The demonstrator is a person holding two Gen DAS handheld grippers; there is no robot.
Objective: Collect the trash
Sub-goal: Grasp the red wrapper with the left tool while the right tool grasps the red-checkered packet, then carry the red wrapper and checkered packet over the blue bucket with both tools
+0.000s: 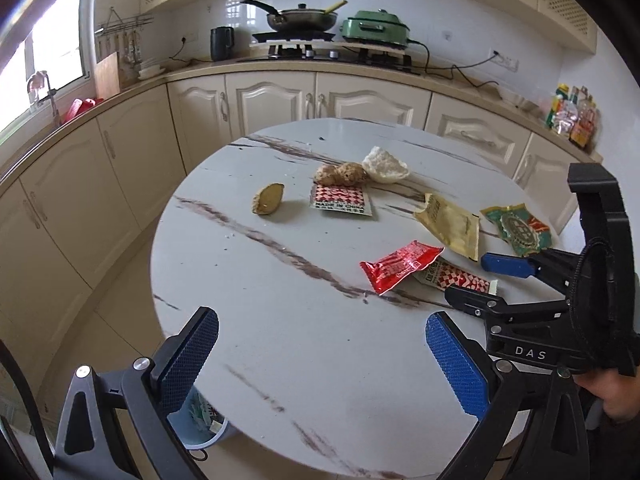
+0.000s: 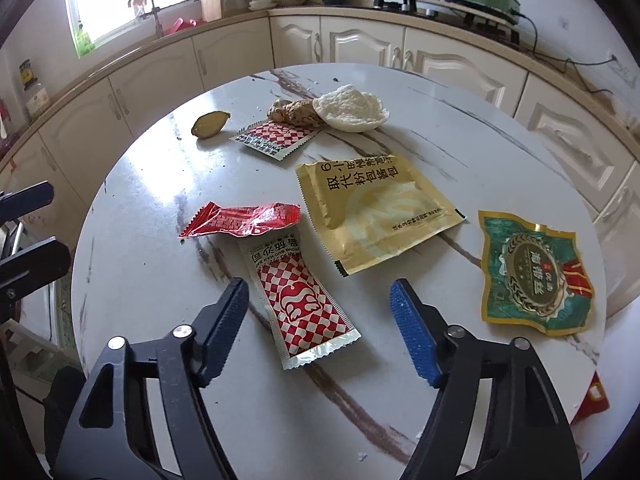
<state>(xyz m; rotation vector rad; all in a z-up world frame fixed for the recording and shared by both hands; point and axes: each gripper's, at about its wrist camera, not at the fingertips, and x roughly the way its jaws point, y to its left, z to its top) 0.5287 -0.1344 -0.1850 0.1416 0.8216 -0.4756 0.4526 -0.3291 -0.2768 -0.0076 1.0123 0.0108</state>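
A kitchen with cream cabinets (image 1: 280, 100) curving round a round white marble-look desk (image 1: 304, 360); on the counter behind stand a wok (image 1: 302, 19), a green electric pan (image 1: 376, 26) and a black kettle (image 1: 221, 43). The right tool (image 2: 320, 312) hangs over the near part of the desk with its jaws partly spread, pinching nothing; the lower end of a red-and-white checkered sachet (image 2: 300, 304) lies flat on the desk between its fingers (image 2: 412, 336), closer to the left one, and whether a pad touches it cannot be told. Just above that sachet, overlapping its top end, lies a crumpled red wrapper (image 2: 244, 220). To the right of these is a flat yellow packet (image 2: 376, 216), and further right, apart from it, a green-and-gold wrapper (image 2: 536, 276). Farther back lie a second checkered sachet (image 2: 272, 140), a knob of ginger (image 2: 294, 114) touching its far edge, a white puffed cracker (image 2: 352, 110) just beside the ginger, and a small ginger piece (image 2: 210, 123) off to the left. The left tool (image 1: 320, 360) is over the desk's near edge, jaws spread wide and empty, well apart from the trash. Below the desk edge by its left finger (image 1: 188, 360), a blue bin (image 1: 204, 428) shows with something printed inside. A hand (image 1: 616, 396) is at the right edge.
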